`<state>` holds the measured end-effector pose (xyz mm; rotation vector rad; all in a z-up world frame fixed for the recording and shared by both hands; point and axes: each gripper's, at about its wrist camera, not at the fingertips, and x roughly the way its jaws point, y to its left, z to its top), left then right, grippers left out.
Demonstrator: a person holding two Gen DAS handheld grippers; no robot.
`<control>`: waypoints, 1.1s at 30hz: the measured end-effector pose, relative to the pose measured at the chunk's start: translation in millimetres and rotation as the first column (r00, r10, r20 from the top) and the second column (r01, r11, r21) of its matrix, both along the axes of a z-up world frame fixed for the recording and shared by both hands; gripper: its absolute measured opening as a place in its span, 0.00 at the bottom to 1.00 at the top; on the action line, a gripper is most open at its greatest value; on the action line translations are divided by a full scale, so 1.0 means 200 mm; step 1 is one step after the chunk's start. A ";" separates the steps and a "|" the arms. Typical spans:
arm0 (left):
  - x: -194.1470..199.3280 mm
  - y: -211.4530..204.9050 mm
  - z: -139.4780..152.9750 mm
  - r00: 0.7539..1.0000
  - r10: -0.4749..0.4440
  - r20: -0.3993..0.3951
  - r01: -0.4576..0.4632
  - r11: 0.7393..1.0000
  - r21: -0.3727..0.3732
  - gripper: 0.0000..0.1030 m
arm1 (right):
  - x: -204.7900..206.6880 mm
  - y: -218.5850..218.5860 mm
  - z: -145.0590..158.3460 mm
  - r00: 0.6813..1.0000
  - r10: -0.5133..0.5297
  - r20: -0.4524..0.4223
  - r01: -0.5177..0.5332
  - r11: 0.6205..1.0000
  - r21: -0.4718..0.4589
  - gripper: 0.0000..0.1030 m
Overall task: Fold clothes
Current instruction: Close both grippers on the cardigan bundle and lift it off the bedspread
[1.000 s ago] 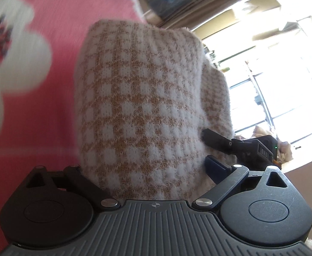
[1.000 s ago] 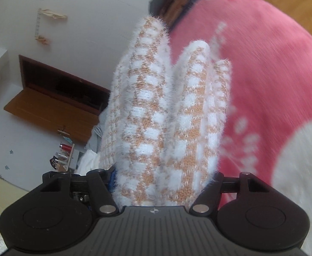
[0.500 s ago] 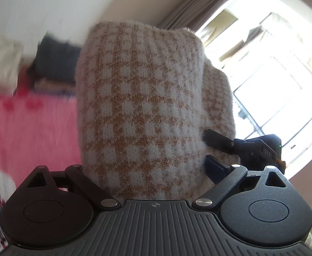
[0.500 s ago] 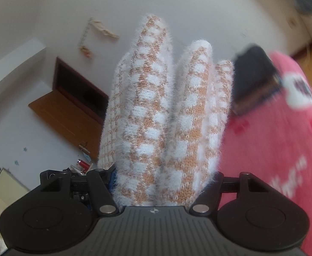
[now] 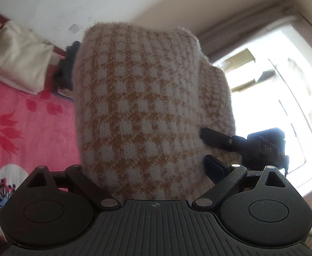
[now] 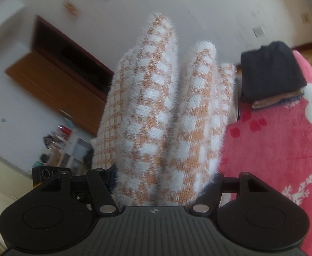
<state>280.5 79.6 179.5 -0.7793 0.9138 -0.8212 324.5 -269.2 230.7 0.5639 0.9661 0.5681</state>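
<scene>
A pink floral blanket (image 5: 27, 132) covers the bed along the left side of the left wrist view, with a cream pillow (image 5: 17, 64) at upper left against a white wall (image 5: 49, 4), and a bright window (image 5: 273, 85) with a curtain fills the right. In the right wrist view the same blanket (image 6: 284, 149) takes the right side, a dark folded stack of clothes (image 6: 271, 72) sits on it at upper right, and a brown wooden cabinet (image 6: 55, 81) hangs on the pale wall at left, above blurred clutter on shelves. Now the sweater (image 5: 138, 115), fuzzy, checked in orange and white: in the left wrist view it rises as a broad bundle from the bottom centre straight up the frame, long axis vertical, its rounded top toward the ceiling. In the right wrist view the sweater (image 6: 166, 117) stands up in three narrow upright folds, tips pointing to the top of the frame. The left gripper (image 5: 156, 183) is clamped on the bundle, its fingers buried under the knit; the right gripper (image 6: 162, 192) likewise grips the gathered folds, fingers hidden in the fuzz. At the right of the left view, the other gripper's black fingers (image 5: 215, 137) bite the sweater's edge.
</scene>
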 end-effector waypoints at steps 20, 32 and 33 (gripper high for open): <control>0.80 -0.17 -0.70 0.673 0.711 -0.204 -0.726 0.687 0.003 0.92 | 1.83 0.86 -0.34 0.687 0.678 -0.261 -0.726 0.632 -0.271 0.64; 1.15 -0.34 -0.99 0.391 0.921 0.008 -0.907 0.383 0.176 0.92 | 2.34 1.21 -0.86 0.413 0.899 -0.144 -0.879 0.353 -0.320 0.64; 1.17 -0.34 -1.01 0.382 0.924 0.023 -0.909 0.371 0.191 0.92 | 2.38 1.24 -0.90 0.387 0.912 -0.135 -0.887 0.328 -0.326 0.64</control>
